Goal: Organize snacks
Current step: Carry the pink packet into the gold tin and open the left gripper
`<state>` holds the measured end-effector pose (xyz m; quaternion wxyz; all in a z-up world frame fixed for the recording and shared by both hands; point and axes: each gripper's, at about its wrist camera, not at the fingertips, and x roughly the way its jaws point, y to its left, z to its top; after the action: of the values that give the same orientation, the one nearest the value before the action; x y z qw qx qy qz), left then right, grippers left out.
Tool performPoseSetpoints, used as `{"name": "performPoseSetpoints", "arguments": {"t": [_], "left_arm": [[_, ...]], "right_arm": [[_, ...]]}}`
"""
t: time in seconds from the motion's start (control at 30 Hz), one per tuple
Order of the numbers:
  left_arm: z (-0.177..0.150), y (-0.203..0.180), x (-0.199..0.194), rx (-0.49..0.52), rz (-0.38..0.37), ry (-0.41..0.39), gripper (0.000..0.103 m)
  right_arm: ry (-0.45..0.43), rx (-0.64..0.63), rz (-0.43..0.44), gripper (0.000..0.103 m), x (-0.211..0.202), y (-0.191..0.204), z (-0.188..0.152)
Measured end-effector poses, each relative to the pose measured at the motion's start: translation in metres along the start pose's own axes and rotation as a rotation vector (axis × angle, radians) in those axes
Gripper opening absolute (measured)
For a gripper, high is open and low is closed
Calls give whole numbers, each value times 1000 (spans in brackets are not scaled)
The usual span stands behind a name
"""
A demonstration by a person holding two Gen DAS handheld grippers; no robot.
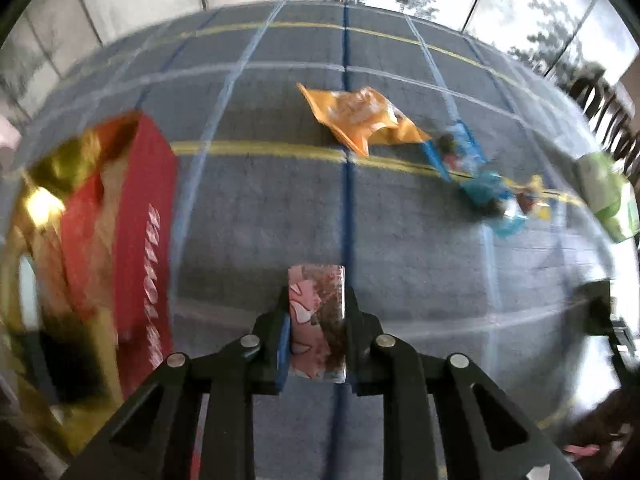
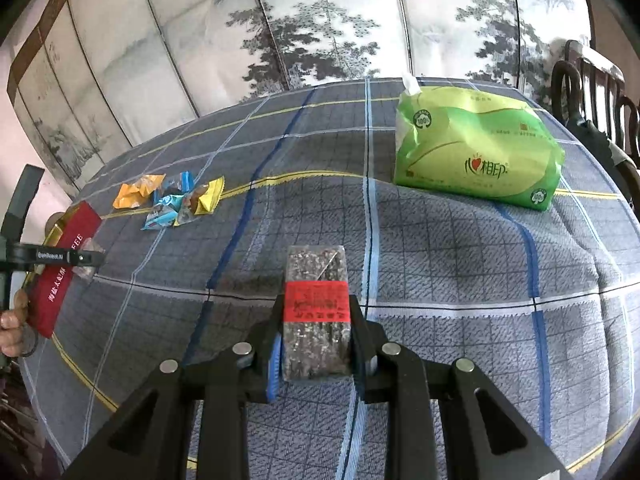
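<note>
Left tool (image 1: 316,320): pinching a pink snack packet (image 1: 317,320) between its two fingers, held above the worktop just beside the red box.
Right tool (image 2: 317,320): pinching a dark sesame-style bar (image 2: 316,316) in clear wrap with a red label band; the bar stands out forward from the fingers over the cloth.
Red box (image 1: 136,240): open, gold-lined inside, white lettering on its red side; it sits at the left edge of the worktop. The left view is blurred, so what lies inside cannot be told.
Loose snacks: an orange packet (image 1: 360,116), blue wrappers (image 1: 468,164) and a yellow wrapper (image 2: 210,196) lie in a small cluster, touching one another, near the box and well apart from the tissue pack.
Tissue pack (image 2: 476,152): green soft pack with a white sheet poking from its top, lying at the far right of the worktop.
Worktop (image 2: 440,280): covered by a grey plaid cloth with blue, white and yellow lines.
Backdrop: a folding screen (image 2: 320,20) painted with pine trees stands behind the worktop.
</note>
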<state>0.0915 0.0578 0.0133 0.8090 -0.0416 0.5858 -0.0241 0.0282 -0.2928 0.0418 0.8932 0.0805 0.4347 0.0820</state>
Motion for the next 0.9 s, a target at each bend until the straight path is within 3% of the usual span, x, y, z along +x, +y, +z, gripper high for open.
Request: {"name": "performPoseSetpoints", "arguments": {"t": [0.23, 0.37, 0.57, 0.73, 0.9], "left_arm": [[-50, -2, -41, -19, -120, -13, 19], [-78, -1, -66, -16, -148, -40, 19], [-96, 13, -88, -33, -148, -71, 19], [-106, 31, -102, -59, -132, -101, 19], [-113, 45, -115, -72, -100, -144, 19]], "right_arm": [[0, -4, -6, 27, 0, 0, 0], [-1, 2, -2, 27, 0, 0, 0], [1, 11, -42, 27, -1, 11, -3], [-3, 67, 19, 27, -5, 29, -14], [10, 30, 57, 27, 1, 65, -21]]}}
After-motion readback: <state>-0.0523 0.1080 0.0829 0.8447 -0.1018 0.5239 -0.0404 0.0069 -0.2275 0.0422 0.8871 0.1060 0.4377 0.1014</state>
